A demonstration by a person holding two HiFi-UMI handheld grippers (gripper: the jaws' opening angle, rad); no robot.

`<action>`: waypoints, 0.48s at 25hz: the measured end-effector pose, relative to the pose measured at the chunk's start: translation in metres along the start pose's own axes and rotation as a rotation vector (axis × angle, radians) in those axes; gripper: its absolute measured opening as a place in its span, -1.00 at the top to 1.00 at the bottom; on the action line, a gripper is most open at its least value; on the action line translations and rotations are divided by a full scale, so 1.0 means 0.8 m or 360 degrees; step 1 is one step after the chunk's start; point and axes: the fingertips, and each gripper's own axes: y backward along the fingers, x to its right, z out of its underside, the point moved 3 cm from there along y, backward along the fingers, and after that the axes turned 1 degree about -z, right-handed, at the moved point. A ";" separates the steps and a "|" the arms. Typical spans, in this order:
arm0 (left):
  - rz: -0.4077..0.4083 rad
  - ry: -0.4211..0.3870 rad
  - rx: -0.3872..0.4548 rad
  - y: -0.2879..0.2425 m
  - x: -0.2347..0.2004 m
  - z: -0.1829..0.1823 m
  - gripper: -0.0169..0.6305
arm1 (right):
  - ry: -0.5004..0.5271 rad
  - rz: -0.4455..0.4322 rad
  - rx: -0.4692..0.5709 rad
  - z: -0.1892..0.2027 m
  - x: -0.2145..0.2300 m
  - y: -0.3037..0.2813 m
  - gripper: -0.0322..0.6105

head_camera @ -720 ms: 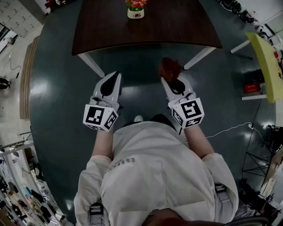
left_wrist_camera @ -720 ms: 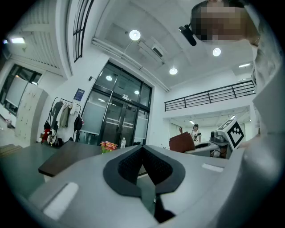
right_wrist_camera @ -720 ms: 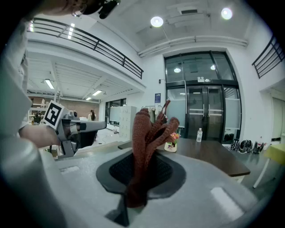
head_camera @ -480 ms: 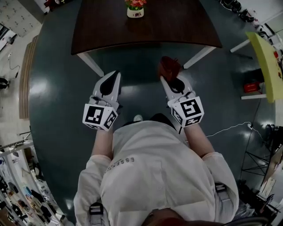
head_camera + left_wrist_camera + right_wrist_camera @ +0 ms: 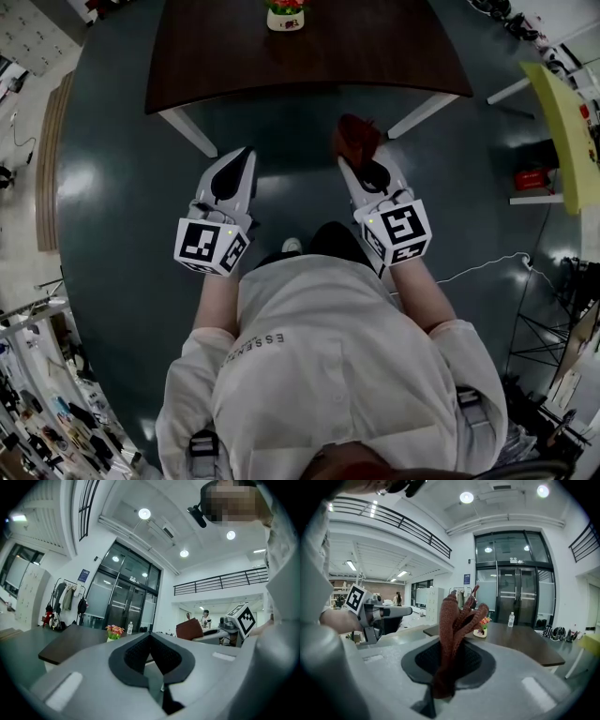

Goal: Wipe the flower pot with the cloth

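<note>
right gripper point(image 5: 352, 167) clamps the cloth point(image 5: 357, 139); left gripper point(image 5: 242, 161) is closed, empty. the pot point(image 5: 286, 17) stands on the far table point(image 5: 375, 56), well apart from both.

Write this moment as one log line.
right gripper: shut on cloth | left gripper: shut, empty | flower pot: on table, untouched | wiping: not started

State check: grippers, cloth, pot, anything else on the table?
left gripper: shut, empty
right gripper: shut on cloth
cloth: bunched, sticking up out of the jaws
flower pot: upright at the far edge of the table, untouched
bottle: upright on table
</note>
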 end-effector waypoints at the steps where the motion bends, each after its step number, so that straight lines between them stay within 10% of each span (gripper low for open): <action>1: -0.0003 0.0005 -0.0008 -0.002 -0.003 0.002 0.90 | -0.0016 0.0001 0.0000 0.001 0.002 -0.003 0.74; 12: -0.0060 0.0048 -0.0088 -0.051 -0.057 0.021 0.90 | -0.0162 -0.0010 -0.0040 0.009 0.047 -0.073 0.74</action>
